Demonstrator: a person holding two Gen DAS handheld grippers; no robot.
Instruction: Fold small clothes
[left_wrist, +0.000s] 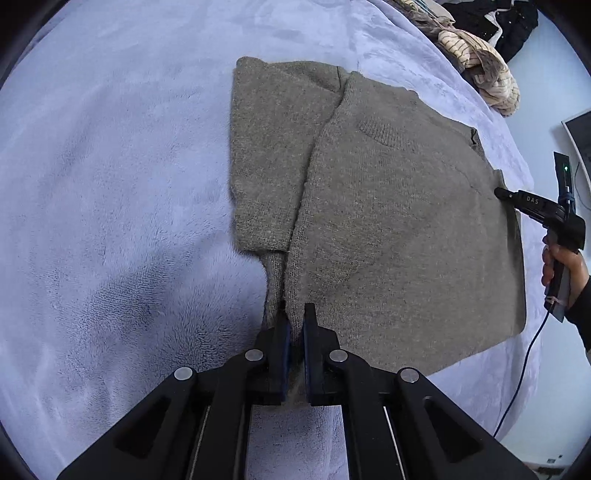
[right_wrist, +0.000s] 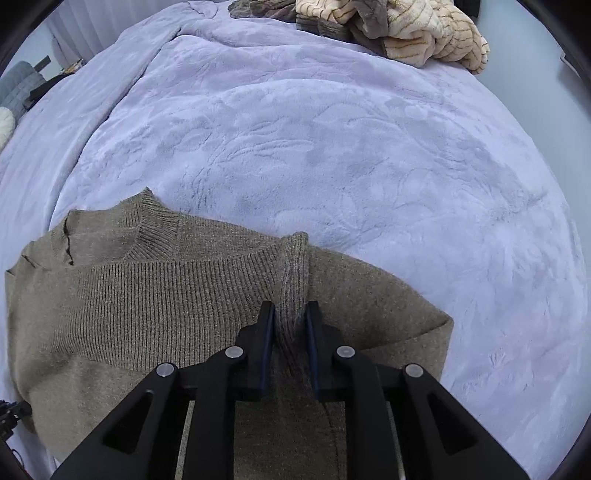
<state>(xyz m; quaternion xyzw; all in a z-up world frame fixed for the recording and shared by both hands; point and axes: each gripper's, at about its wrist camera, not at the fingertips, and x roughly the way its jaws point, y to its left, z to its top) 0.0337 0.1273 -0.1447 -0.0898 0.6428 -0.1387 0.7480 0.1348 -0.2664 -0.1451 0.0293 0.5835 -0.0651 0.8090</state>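
The taupe-brown knitted sweater (left_wrist: 388, 206) lies flat on a pale lavender plush blanket (left_wrist: 110, 184) that covers a bed. The knit is fine and slightly fuzzy over the body, with coarser vertical ribbing across the chest band and around the raised round collar (right_wrist: 147, 225). One side panel is folded over the body, leaving a long diagonal edge down the middle in the left wrist view; the sleeve cuff (right_wrist: 293, 266) is laid across the upper edge of the garment.

The left gripper (left_wrist: 295, 325), black plastic with blue pad faces and round metal pins, has its jaws drawn together, pinching a narrow gathered fold of the sweater's hem edge. The right gripper (right_wrist: 290, 325), of the same build, has its jaws a little apart with the ribbed cuff and sleeve fabric bunched between them; the pads appear to press the knit on both sides. In the left wrist view the right gripper's tip rests at the far edge of the sweater, held by a hand (left_wrist: 561, 266) in a dark sleeve, with a thin cable trailing from the handle.

The blanket's pile shows brushed swirls and shallow creases. At the far corner of the bed sits a crumpled cream fleece throw with thin brown stripes (right_wrist: 424, 33), and beyond it a heap of black clothing (left_wrist: 502, 22). The wall behind is plain white.
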